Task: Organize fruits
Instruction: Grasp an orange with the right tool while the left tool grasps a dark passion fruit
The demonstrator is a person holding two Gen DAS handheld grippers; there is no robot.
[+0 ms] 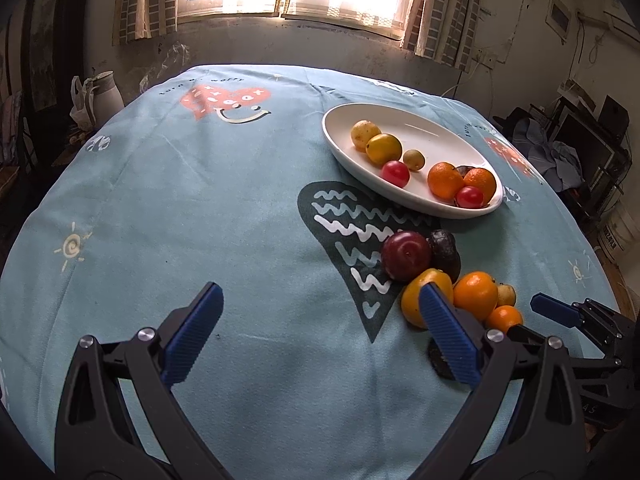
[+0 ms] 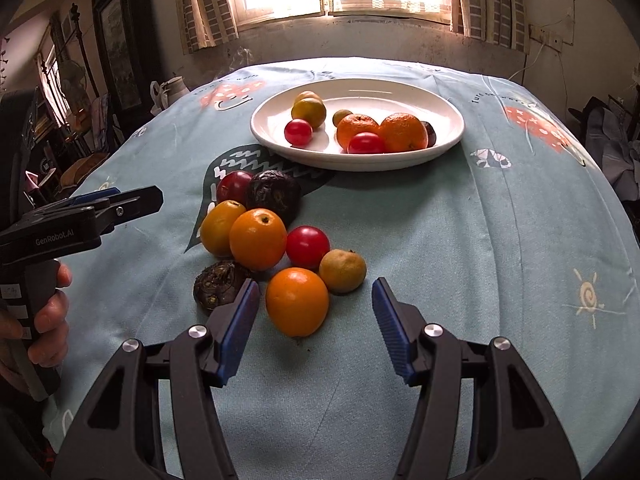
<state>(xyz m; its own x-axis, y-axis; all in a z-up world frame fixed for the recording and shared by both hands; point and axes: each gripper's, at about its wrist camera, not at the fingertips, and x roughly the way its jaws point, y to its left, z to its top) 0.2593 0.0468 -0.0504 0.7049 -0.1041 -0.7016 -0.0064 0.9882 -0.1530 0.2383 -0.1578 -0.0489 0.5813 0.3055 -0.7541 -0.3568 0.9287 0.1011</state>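
A: Start closest in. Your right gripper (image 2: 314,306) is spread wide and holds nothing, and the nearest orange (image 2: 297,301) lies on the bench (image 2: 460,240) just ahead, nearer the left pad than the right.

B: So I close on it as is?

A: I'd shift a little left first so the orange sits midway between the pads, then drop low enough to squeeze across its widest part. The dark wrinkled fruit (image 2: 219,285) is right beside that left pad, and the brownish-yellow fruit (image 2: 343,271) touches the orange on the far side, so come in straight or you will likely nudge both.

B: And my left gripper (image 1: 320,300)?

A: Also wide and empty, hanging over bare cloth to the left of the pile. Its right pad overlaps the yellow fruit (image 1: 414,296) in the left wrist view. I can't tell if it touches. I'd keep it clear while the right one works.

B: Then where does the orange go?

A: Past the cluster, with the red tomato (image 2: 308,246) and the plum (image 2: 234,185) behind it, to the white plate (image 2: 448,114). It has several fruits in it already, and its far side looks free.
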